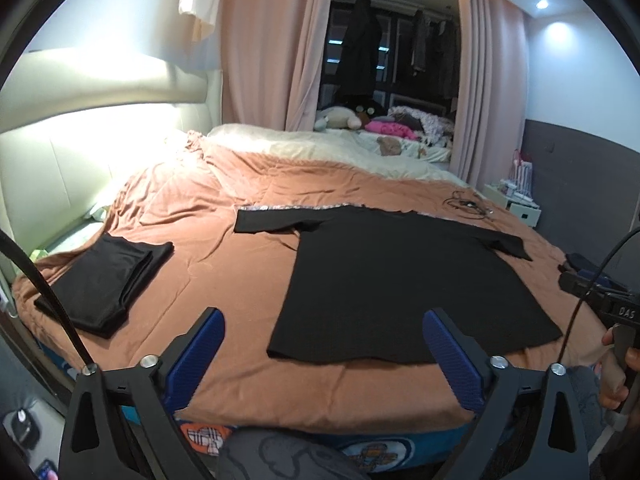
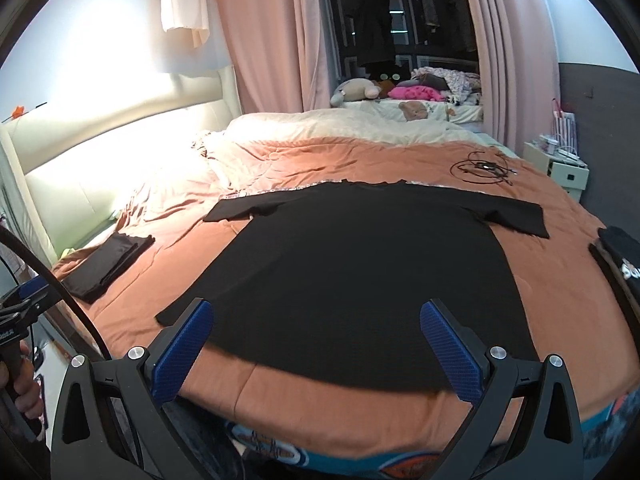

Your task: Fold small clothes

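A black T-shirt [image 1: 400,280] lies flat on the orange bedspread [image 1: 224,248], sleeves spread, hem toward me. It also shows in the right wrist view [image 2: 360,264]. A folded black garment [image 1: 106,280] lies to the left; it shows in the right wrist view too [image 2: 106,262]. My left gripper [image 1: 324,320] is open and empty, held above the bed's near edge by the shirt's lower left corner. My right gripper [image 2: 316,312] is open and empty above the shirt's hem.
A dark pile of clothes [image 2: 620,264] sits at the bed's right edge. Cables [image 2: 482,168] lie on the far right of the bedspread. A cream duvet [image 2: 340,124] lies beyond. A white nightstand [image 2: 558,168] stands at right. The headboard [image 1: 60,168] is at left.
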Available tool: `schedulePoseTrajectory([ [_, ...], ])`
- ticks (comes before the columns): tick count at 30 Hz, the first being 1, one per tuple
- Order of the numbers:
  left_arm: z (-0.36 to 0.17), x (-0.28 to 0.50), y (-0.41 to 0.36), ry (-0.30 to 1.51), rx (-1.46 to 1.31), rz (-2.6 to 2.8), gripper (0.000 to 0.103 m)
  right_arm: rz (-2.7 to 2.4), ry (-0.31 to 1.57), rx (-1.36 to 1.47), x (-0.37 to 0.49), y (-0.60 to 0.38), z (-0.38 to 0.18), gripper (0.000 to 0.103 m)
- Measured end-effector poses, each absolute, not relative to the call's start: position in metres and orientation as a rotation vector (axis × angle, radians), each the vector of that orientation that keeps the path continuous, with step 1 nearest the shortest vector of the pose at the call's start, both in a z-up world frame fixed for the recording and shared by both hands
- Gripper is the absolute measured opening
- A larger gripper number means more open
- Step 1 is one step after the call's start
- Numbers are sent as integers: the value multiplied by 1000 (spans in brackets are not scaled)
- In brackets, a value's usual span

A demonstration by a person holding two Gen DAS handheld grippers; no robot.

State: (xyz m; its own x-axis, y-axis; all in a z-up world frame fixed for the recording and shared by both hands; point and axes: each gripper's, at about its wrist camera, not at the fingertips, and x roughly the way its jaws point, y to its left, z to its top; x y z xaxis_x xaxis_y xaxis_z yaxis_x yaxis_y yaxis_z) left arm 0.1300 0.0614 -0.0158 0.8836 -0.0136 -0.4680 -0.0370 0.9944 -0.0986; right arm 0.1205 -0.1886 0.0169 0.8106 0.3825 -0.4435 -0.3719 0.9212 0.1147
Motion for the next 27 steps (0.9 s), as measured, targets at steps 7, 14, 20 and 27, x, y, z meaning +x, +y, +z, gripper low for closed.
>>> schedulePoseTrajectory([
  [7,-24,204,89,560,-141,42,86,424,538,37,192,-179,15,103],
  [14,-24,273,115,606,-174,45,77,470,602,53,259,-166,21,97],
  [20,-25,328,138,662,-254,63,67,491,643,57,316,-151,33,89],
  [27,-29,387,170,699,-300,90,64,532,682,59,375,-131,39,80],
])
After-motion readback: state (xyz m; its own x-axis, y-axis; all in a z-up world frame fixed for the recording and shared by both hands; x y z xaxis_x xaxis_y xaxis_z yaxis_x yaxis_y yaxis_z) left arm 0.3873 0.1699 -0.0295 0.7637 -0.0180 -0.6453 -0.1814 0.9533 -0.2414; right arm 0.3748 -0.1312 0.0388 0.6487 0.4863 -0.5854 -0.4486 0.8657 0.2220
